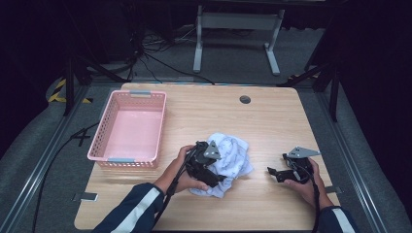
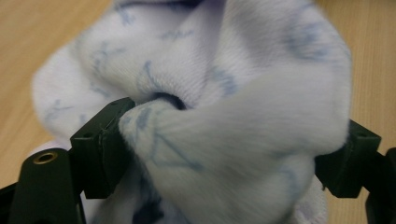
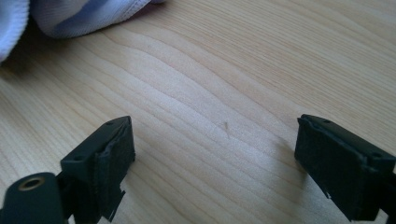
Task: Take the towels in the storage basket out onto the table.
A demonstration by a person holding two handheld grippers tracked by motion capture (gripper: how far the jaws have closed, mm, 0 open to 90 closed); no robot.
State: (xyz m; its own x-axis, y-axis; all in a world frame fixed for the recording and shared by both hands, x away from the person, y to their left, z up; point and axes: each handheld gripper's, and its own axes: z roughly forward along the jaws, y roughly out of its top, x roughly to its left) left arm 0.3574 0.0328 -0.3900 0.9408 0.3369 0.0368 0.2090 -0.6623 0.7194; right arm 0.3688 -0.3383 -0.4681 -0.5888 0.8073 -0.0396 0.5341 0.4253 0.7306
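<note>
Two black jaws of the left gripper (image 2: 224, 154) stand wide apart with a thick fold of the white cloth (image 2: 210, 84) bulging between them; the cloth brushes both pads, but whether they press on it is hard to tell. Its faint blue print is too blurred to read as writing. From above, the left gripper (image 1: 214, 171) covers part of the cloth (image 1: 233, 153), which lies crumpled near the middle of the wooden table (image 1: 272, 121). Well apart on the right, the right gripper (image 1: 273, 172) rests low with jaws spread over bare wood. An empty pink basket (image 1: 109, 124) sits at the table's left, with a small round grommet (image 1: 245, 99) near the far edge.
</note>
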